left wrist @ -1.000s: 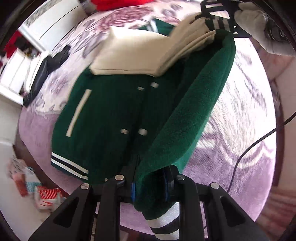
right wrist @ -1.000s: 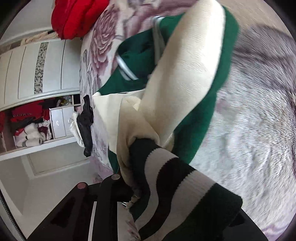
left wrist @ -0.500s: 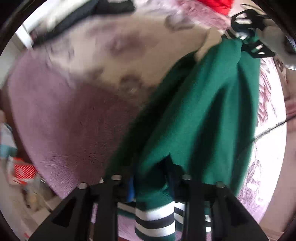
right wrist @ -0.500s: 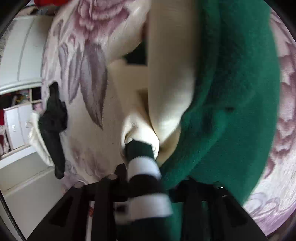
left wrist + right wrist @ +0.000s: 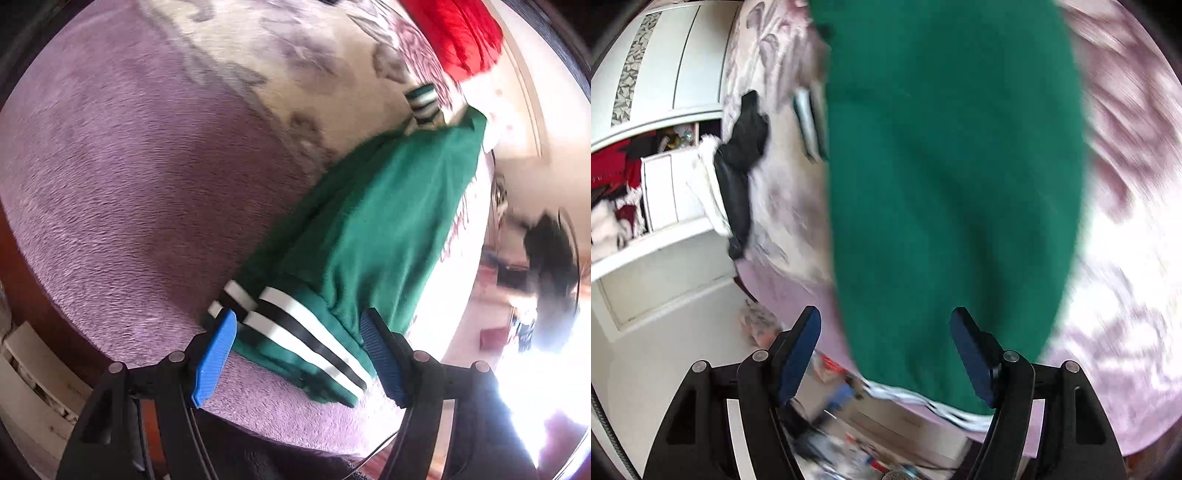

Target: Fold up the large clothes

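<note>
The jaws of the left gripper (image 5: 297,349) are spread and opening, tilted steeply down over the green jacket (image 5: 376,229), whose striped hem (image 5: 295,332) lies between the pads untouched. The right gripper (image 5: 886,350) is likewise angled down, its jaws opening above the folded jacket on the purple floral bedspread (image 5: 129,166).

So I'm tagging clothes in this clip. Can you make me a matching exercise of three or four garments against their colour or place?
Things:
1. jacket body
2. hem band
3. bundle
4. dark garment

Descriptions:
a. red, far end of the bed
b. plain green
c. black, at the bed's edge by the wardrobe
d. black and white stripes

Pairs: 1-b, 2-d, 3-a, 4-c
</note>
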{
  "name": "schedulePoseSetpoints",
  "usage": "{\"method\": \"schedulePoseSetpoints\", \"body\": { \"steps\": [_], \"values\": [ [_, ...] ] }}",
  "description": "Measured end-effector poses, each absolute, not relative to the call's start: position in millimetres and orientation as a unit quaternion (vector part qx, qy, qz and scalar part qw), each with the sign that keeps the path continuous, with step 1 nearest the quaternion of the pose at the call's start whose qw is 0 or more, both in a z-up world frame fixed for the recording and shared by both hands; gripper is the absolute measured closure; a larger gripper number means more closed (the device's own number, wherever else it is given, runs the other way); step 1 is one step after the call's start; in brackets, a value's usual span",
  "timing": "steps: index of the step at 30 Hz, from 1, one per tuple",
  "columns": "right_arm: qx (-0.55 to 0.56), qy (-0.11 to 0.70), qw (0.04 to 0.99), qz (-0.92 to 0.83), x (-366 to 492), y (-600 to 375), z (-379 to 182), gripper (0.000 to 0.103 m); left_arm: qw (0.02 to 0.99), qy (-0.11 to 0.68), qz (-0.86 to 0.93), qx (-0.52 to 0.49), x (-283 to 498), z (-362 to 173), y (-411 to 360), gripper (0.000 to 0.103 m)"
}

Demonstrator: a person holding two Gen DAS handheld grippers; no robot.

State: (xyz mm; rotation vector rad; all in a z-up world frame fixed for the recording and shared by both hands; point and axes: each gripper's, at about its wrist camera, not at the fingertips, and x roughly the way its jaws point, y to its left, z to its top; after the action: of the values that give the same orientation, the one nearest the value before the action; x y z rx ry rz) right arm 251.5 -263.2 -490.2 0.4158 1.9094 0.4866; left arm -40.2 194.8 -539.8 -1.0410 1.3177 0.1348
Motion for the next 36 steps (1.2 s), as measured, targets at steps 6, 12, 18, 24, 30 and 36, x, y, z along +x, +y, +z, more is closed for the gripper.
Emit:
{"method": "schedulePoseSetpoints", "body": {
  "steps": [6,12,18,24,30,36],
  "values": [
    [0.205,0.83,0.497,0.147,129.0,-359.8,-528.6,0.028,0.66,0.638,0.079,-0.39,-1.5,-569.0,166.8,0.035],
    [0.238,0.845,0.458,0.139,37.9,-376.4,-607.1,0.028,0.688,0.636,0.137,-0.322,6.7,-571.6,154.0,0.065],
    [0.282,0.808,0.496,0.145,-2.3,-361.8,-619.5,0.085,0.715,0.605,0.132,-0.326,-10.8,-537.3,148.9,0.085],
    [0.266,0.803,0.521,0.112,-35.6,-360.5,-579.0,0.098,0.702,0.618,0.094,-0.341,-35.9,-539.3,167.8,0.085],
    [0.18,0.834,0.515,0.076,-46.5,-319.4,-602.0,0.097,0.65,0.658,0.055,-0.377,-26.8,-600.1,198.6,0.079],
    [0.187,0.848,0.491,0.072,-30.5,-328.5,-573.3,0.075,0.657,0.694,0.016,-0.295,-11.2,-534.1,190.3,0.069]
  ]
}}
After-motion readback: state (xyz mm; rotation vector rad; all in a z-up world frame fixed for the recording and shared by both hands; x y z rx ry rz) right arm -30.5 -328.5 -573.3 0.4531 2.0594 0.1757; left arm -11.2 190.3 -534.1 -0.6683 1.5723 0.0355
